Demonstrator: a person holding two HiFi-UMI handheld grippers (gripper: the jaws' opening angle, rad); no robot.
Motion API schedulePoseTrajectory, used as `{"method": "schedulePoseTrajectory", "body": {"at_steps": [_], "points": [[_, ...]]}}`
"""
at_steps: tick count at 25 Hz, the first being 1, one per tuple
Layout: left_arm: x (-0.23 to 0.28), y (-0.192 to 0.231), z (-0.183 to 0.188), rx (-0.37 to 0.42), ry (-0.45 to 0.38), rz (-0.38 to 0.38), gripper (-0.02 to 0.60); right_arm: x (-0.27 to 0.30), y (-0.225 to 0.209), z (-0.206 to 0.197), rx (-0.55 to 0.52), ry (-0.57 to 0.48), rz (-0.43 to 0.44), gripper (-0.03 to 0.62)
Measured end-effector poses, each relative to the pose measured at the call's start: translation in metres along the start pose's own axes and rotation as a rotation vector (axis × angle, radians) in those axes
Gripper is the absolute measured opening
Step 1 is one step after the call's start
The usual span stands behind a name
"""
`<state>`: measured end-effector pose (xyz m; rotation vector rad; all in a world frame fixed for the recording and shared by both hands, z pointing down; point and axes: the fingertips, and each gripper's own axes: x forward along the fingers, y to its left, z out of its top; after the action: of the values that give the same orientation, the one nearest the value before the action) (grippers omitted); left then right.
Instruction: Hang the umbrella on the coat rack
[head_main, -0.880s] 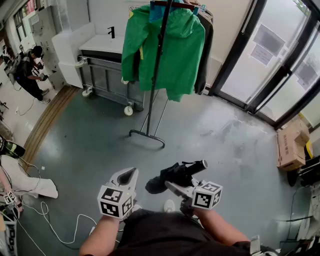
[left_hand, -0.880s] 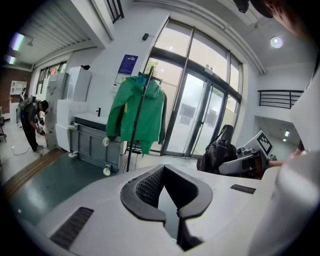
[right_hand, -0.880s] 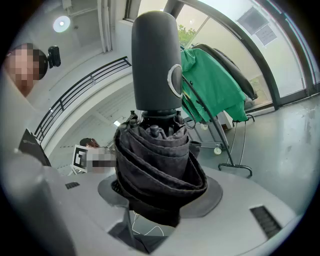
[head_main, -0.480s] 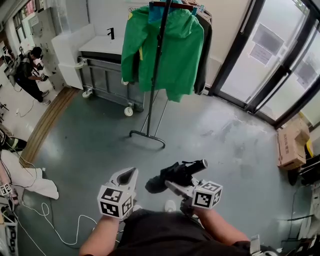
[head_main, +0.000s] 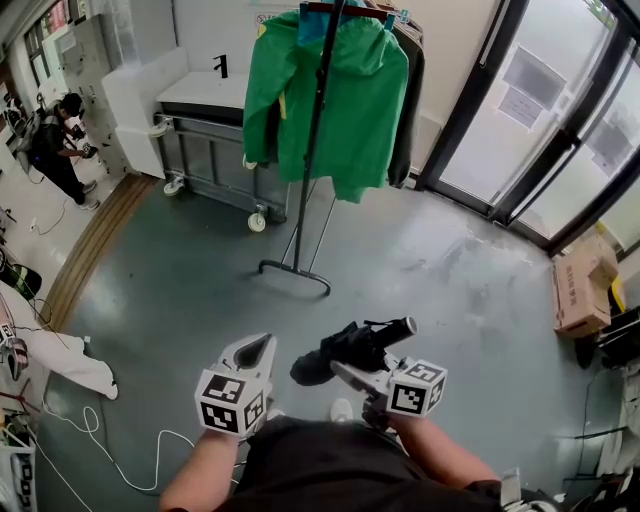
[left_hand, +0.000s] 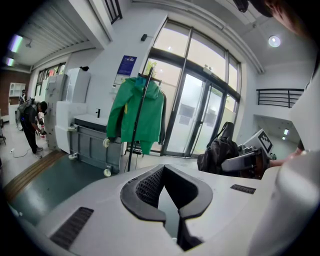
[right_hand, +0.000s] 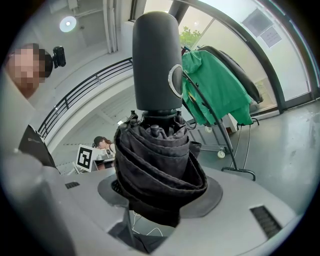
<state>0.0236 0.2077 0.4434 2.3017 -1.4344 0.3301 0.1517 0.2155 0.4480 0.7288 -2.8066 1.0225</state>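
- The right gripper (head_main: 342, 372) has its jaws wide and clamped on the folded black umbrella (right_hand: 155, 165), around its bundled canopy.
- The umbrella's handle (head_main: 398, 329) points far and to the right.
- The left gripper (head_main: 260, 345) has its jaws together, with nothing between them.
- The coat rack (head_main: 314, 150) stands far ahead, well apart from the umbrella, and a green jacket (head_main: 350, 100) hangs on it.

Head view looks steeply down; both gripper views face the same coat rack (head_main: 311, 170).
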Motion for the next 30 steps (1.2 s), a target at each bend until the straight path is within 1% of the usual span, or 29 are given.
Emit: {"method": "schedulePoseTrajectory", "body": {"at_steps": [5, 10, 13, 18, 25, 30], "points": [[-0.007, 0.009, -0.003, 0.003, 0.007, -0.005, 0.015, 0.006, 0.005, -0.003, -0.009, -0.005, -0.014, 0.227], [-0.01, 0.018, 0.0, 0.016, 0.009, -0.018, 0.015, 0.015, 0.007, -0.005, 0.026, -0.009, -0.014, 0.229], [-0.011, 0.022, 0.0, 0.025, 0.013, -0.033, 0.015, 0.02, 0.01, -0.007, 0.028, -0.009, -0.025, 0.228], [-0.016, 0.035, -0.006, 0.028, 0.036, -0.047, 0.015, 0.031, 0.015, -0.011, 0.024, -0.013, -0.046, 0.229], [-0.026, 0.054, -0.011, 0.026, 0.03, -0.061, 0.015, 0.048, 0.024, -0.021, 0.031, -0.019, -0.074, 0.228], [-0.031, 0.061, -0.024, 0.012, 0.055, -0.072, 0.015, 0.055, 0.028, -0.03, 0.048, -0.014, -0.086, 0.229]]}}
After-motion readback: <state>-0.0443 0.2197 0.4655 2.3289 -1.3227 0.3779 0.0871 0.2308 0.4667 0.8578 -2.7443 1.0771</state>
